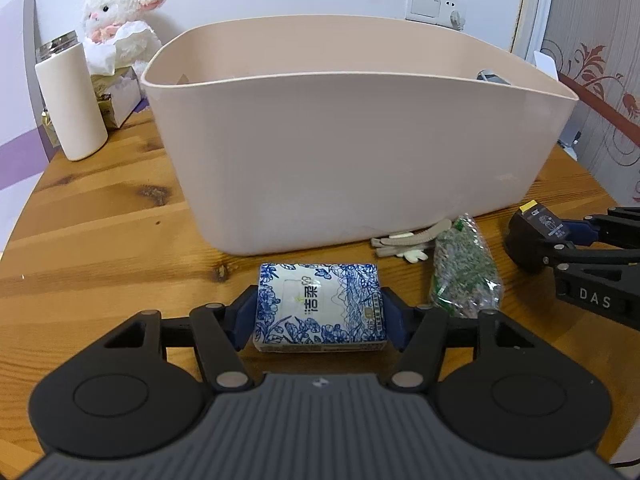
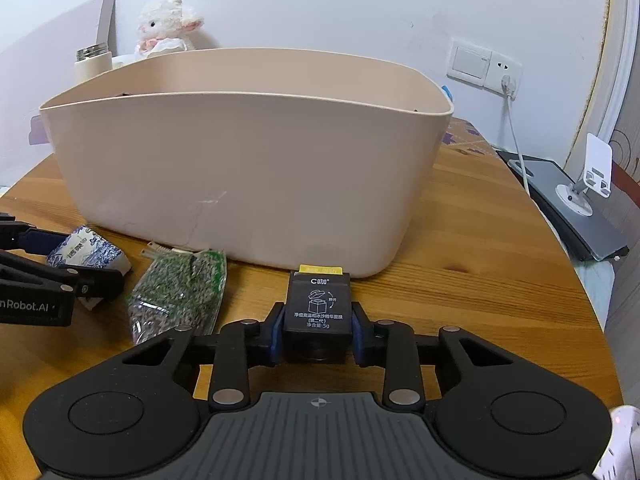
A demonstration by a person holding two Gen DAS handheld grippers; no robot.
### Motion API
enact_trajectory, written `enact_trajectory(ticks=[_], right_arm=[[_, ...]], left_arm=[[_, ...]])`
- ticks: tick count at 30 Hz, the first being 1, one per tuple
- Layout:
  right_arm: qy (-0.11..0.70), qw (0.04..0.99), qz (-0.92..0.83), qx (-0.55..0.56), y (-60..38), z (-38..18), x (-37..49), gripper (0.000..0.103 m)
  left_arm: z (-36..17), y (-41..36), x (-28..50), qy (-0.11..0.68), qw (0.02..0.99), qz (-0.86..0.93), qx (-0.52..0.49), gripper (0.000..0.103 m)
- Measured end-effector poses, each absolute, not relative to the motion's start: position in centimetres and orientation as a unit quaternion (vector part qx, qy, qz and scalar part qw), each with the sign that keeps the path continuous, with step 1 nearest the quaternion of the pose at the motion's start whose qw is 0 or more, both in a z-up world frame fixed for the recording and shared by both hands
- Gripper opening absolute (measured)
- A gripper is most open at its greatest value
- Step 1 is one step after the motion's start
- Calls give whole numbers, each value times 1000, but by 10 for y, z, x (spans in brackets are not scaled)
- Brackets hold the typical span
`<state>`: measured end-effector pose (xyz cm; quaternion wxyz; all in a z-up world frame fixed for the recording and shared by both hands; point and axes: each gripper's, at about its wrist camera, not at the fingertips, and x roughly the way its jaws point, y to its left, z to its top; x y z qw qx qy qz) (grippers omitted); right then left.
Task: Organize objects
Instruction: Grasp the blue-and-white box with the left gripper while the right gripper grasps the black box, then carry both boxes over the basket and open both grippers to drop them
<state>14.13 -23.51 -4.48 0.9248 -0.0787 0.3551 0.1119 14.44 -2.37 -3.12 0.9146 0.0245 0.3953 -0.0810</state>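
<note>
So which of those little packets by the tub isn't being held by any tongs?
The clear bag of green bits, lying on the table between the two. The blue-flowered tissue pack sits in the left tongs, the black box in the right tongs.

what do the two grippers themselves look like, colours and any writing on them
Both the left gripper and the right gripper are matte black linkage frames with silver pivot pins, round black discs, a ribbed grey centre plate and dark blue finger pads. White lettering marks the side bars.

I counted one bin [image 1: 320,140], one tissue pack [image 1: 320,308], one black box [image 2: 318,308], one green-flecked bag [image 1: 464,276], one bottle [image 1: 70,100], one plush lamb [image 1: 120,20], and two grippers, left [image 1: 320,316] and right [image 2: 318,336].
</note>
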Motion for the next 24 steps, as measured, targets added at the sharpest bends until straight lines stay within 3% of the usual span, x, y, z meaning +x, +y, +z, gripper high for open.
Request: enact_trajectory(ticks=[24], right_arm=[[229, 961, 136, -76, -238, 70, 99, 29]], left_arm=[[68, -16, 111, 306, 948, -84, 39, 65]])
